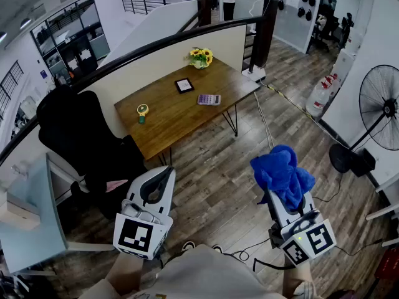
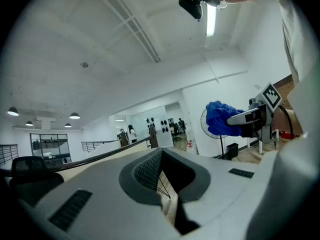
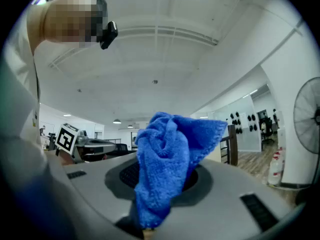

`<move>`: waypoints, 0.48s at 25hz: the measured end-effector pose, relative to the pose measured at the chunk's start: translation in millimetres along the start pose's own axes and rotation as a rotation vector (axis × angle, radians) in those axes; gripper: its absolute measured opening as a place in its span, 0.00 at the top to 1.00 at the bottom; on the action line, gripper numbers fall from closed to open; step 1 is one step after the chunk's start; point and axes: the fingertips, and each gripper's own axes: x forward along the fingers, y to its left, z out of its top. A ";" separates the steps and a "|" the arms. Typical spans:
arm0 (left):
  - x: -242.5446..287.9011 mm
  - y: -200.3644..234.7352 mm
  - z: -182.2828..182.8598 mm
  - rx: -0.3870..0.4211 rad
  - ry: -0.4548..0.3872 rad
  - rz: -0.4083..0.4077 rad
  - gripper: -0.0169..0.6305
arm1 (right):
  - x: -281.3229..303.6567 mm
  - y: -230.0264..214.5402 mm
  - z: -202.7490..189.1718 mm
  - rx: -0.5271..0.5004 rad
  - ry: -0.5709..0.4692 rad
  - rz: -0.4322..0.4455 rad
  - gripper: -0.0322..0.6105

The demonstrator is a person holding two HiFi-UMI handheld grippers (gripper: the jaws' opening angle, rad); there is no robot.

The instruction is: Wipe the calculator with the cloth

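The calculator [image 1: 209, 99] lies on the wooden table [image 1: 168, 120] far ahead, near its right end. A bunched blue cloth [image 1: 282, 174] [image 3: 167, 164] sticks up from my right gripper [image 1: 280, 195], whose jaws are shut on it. The right gripper [image 2: 245, 118] with the cloth [image 2: 220, 118] also shows at the right in the left gripper view. My left gripper [image 1: 163, 174] [image 2: 161, 171] is shut and holds nothing. Both grippers are held over the wooden floor, well short of the table.
On the table also stand a vase of sunflowers [image 1: 201, 57], a black tablet [image 1: 184, 85] and a small yellow fan [image 1: 142, 111]. A black office chair [image 1: 81, 136] sits left of the table, a standing fan [image 1: 377, 114] at the right, and cables [image 1: 268, 129] run across the floor.
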 end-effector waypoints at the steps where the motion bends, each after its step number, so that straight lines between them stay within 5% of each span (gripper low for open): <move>1: 0.6 -2.3 -0.5 0.004 0.003 0.003 0.97 | -3.5 -3.5 2.3 0.015 -0.017 -0.002 0.76; 12: 6.6 -47.6 1.2 0.005 -0.001 0.007 0.97 | -33.7 -33.7 -7.8 0.032 -0.015 0.022 0.76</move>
